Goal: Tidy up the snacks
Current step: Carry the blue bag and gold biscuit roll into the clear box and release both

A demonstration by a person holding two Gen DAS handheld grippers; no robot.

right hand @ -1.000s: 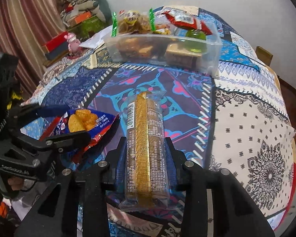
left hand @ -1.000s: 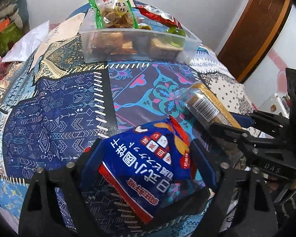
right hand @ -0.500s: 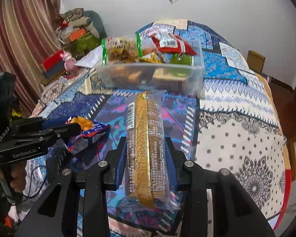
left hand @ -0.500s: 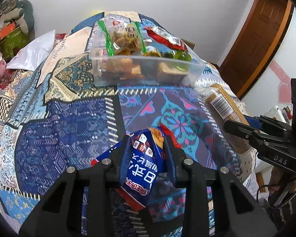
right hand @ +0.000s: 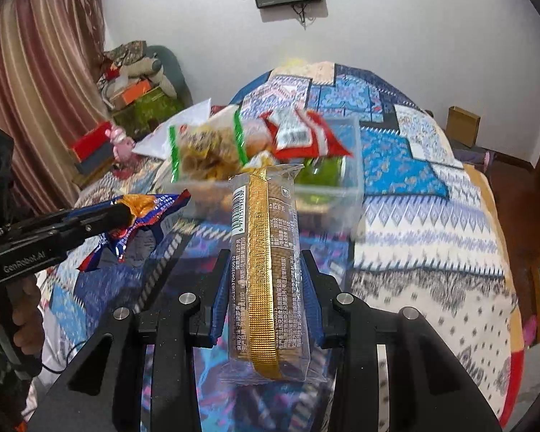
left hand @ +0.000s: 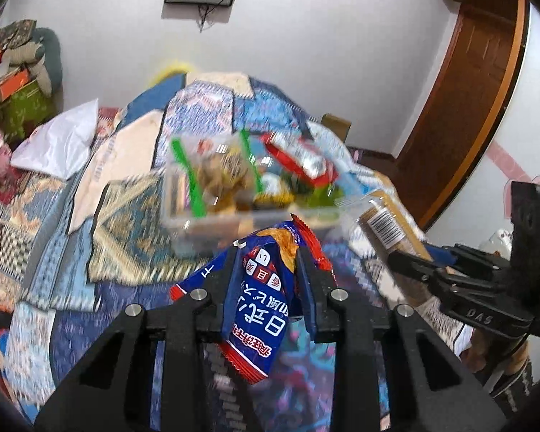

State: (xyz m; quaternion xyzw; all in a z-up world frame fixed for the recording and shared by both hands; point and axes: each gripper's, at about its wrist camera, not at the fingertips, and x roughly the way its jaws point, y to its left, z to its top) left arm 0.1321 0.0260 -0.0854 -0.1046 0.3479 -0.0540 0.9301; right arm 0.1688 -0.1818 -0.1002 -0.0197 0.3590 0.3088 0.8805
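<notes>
Your left gripper (left hand: 266,270) is clamped on the blue snack bag (left hand: 261,298), held up off the patchwork bedspread (left hand: 54,216). Your right gripper (right hand: 264,280) pinches the long biscuit pack (right hand: 266,262) with the gold strip, also in the air. Both sit just near of the clear plastic box (right hand: 345,180), already loaded with a green-edged bag (right hand: 205,147) and a red-and-white packet (right hand: 302,133).

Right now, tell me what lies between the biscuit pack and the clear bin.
Nothing: in the right wrist view, only bare quilt lies below the held biscuit pack and the bin.
</notes>
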